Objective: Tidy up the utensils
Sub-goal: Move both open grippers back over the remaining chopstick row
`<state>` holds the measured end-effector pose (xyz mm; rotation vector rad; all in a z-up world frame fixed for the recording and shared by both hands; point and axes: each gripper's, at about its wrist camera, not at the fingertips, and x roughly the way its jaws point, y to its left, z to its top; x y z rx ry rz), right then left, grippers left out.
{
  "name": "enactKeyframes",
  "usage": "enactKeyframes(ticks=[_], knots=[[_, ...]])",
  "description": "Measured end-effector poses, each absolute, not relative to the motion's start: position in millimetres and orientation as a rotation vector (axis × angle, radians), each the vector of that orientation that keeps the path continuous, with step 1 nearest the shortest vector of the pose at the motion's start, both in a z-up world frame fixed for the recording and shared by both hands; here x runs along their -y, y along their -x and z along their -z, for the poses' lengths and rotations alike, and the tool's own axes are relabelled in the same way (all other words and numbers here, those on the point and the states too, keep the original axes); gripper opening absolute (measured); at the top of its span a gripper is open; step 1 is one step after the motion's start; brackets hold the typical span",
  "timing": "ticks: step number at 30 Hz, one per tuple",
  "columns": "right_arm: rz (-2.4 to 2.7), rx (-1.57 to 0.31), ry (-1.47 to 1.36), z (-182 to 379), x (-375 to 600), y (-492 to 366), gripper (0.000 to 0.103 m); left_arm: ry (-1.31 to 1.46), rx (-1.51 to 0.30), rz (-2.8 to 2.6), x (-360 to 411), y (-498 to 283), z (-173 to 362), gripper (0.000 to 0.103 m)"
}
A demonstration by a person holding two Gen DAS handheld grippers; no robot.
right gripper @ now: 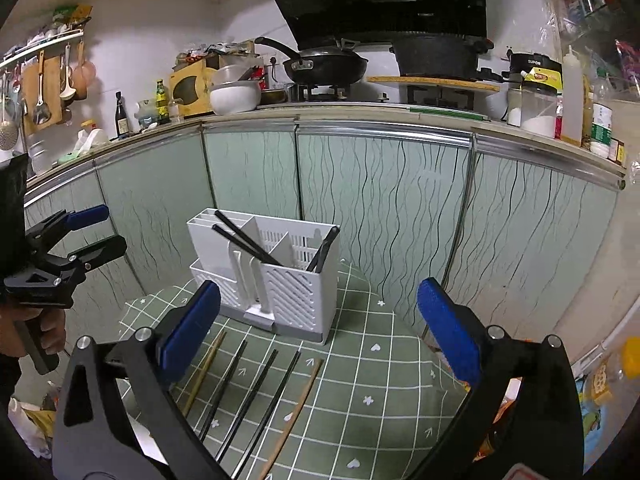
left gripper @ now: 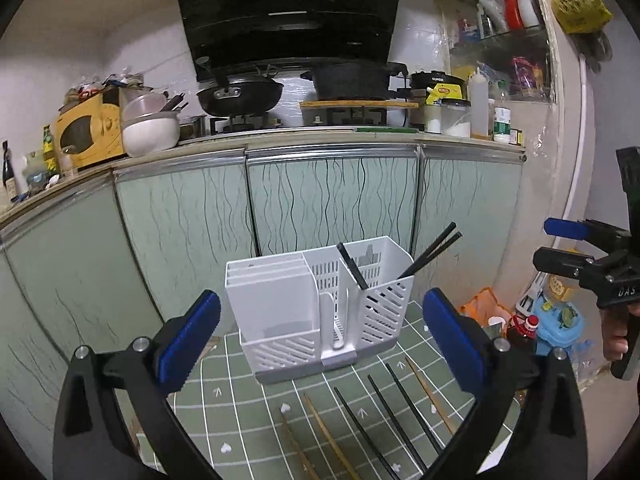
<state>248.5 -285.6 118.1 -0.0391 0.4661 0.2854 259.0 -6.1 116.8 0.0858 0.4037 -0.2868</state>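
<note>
A white slotted utensil holder [left gripper: 320,308] stands on a green checked cloth [left gripper: 248,412]; it also shows in the right wrist view [right gripper: 276,276]. Black chopsticks [left gripper: 430,254] lean in its right compartments, as the right wrist view [right gripper: 244,240] also shows. Several black chopsticks [left gripper: 384,420] and wooden chopsticks [left gripper: 328,436] lie loose on the cloth in front of it, also in the right wrist view [right gripper: 256,396]. My left gripper [left gripper: 320,332] is open and empty, above the loose chopsticks. My right gripper [right gripper: 316,332] is open and empty, and it shows at the right edge of the left wrist view [left gripper: 560,244].
Green cabinet doors [left gripper: 332,200] stand close behind the holder. The counter above carries a wok [left gripper: 240,96], a pot [left gripper: 352,80], bowls [left gripper: 150,128] and jars [left gripper: 456,118]. Bags and bottles [left gripper: 524,328] sit on the floor to the right of the cloth.
</note>
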Motion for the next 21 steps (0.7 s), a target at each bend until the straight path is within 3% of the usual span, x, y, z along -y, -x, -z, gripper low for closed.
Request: enactKeyframes(ticks=[21], knots=[[-0.279,-0.524,0.054,-85,281,-207,0.094,0.009,-0.476,0.218,-30,-214,-76,0.099]])
